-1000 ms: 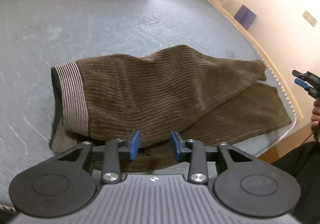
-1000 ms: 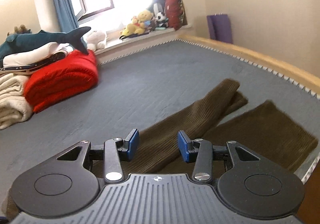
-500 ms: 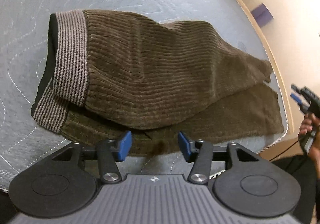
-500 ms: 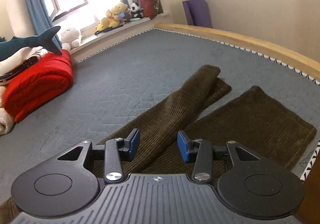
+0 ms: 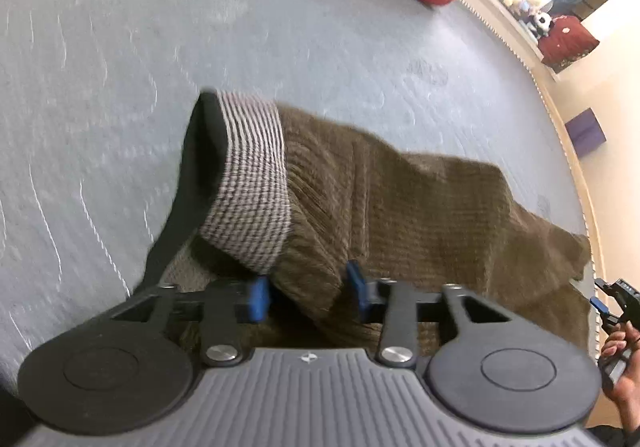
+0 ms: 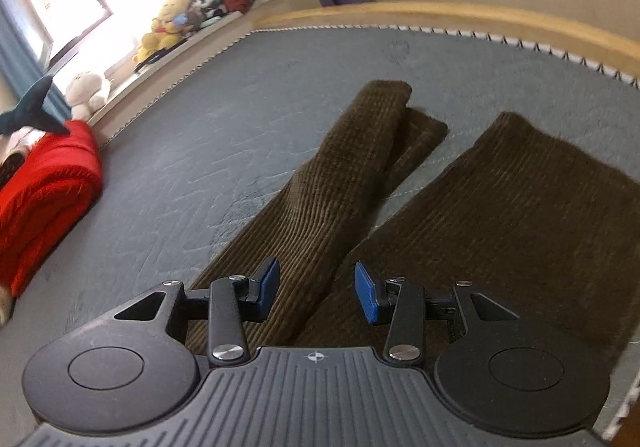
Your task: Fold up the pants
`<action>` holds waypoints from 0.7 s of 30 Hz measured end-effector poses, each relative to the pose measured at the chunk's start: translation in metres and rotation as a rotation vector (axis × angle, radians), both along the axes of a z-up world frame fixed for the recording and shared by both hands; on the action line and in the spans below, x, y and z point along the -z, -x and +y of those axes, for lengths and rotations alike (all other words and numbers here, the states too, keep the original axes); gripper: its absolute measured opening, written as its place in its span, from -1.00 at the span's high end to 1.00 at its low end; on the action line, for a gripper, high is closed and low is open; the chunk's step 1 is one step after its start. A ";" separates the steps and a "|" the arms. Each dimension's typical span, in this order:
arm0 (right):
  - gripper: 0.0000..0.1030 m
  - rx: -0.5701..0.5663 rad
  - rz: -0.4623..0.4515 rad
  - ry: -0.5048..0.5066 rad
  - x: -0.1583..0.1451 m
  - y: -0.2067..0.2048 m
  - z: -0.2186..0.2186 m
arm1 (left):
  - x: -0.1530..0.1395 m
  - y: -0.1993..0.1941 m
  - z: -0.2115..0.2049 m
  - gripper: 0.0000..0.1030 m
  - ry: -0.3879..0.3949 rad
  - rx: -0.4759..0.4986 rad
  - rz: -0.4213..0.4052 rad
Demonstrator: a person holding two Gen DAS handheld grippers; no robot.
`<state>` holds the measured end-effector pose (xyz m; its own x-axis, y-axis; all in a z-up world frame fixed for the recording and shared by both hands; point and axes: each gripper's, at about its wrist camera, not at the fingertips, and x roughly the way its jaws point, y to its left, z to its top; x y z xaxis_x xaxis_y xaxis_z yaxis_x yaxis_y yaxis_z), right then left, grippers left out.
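On the grey mattress (image 6: 224, 135) the brown corduroy pants (image 5: 400, 207) lie spread out, striped waistband (image 5: 252, 183) at the left end of the left wrist view, legs running off to the right toward the bed edge. From the right wrist view I see the two legs diverge: the left leg (image 6: 332, 175) lies narrow and doubled on itself, the right leg (image 6: 520, 215) lies flat and wide, with a strip of mattress between them toward the hems.

My left gripper (image 5: 307, 294) is released, jaws apart, with a raised ridge of cloth just below the waistband standing between the blue pads (image 5: 258, 297); the picture is blurred, so I cannot confirm contact. My right gripper (image 6: 316, 283) is likewise released, hanging over the line where the two legs meet, gripping nothing.

I judge the step in hand to be the first grasp for the lengthwise fold, one leg laid over the other; no fold is yet made. Next move: clench the left jaws on the near waist edge, lower the right gripper onto a leg edge, and take both layers. Risk: catching a single layer of corduroy.

A red blanket (image 6: 44, 191) sits at the far left, well apart.
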<state>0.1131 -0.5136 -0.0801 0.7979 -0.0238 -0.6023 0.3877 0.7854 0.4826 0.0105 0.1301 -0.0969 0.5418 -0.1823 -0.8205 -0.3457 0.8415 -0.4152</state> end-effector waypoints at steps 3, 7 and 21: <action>0.13 0.036 0.004 -0.050 0.011 -0.017 -0.011 | -0.005 -0.004 -0.006 0.49 -0.067 0.027 -0.034; 0.13 0.104 0.013 -0.106 0.030 -0.040 -0.028 | -0.006 -0.005 -0.014 0.51 -0.120 0.052 -0.046; 0.80 0.174 -0.022 -0.238 0.057 -0.084 -0.053 | -0.008 -0.011 -0.022 0.67 -0.166 0.065 -0.091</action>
<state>0.1973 -0.5663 -0.1368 0.8071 -0.0211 -0.5900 0.4939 0.5716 0.6552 0.0212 0.1077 -0.0889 0.6065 -0.0860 -0.7904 -0.2554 0.9204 -0.2962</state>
